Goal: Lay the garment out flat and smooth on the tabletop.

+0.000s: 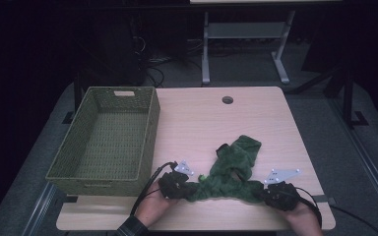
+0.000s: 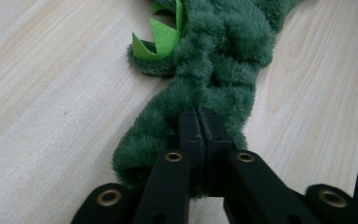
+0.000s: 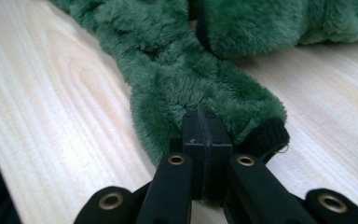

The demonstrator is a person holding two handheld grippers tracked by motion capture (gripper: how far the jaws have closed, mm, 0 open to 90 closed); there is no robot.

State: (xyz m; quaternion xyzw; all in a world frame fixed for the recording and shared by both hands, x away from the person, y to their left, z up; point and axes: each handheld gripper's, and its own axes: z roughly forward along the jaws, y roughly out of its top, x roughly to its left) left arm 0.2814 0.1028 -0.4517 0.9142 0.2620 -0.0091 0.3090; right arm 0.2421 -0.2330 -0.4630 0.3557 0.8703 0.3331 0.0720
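The green fleece garment is laid on the table beside the basket and is pinched at opposite ends by the left gripper and right gripper, jaws clamped on fabric, presumably so it can be spread or lifted.

One fuzzy green fabric garment lies on one light wooden table. One woven green rectangular basket is present. Two black two-jaw grippers are counted: left, right.

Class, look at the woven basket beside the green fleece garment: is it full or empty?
Empty. The high view shows the basket's bare woven floor; the garment lies outside it.
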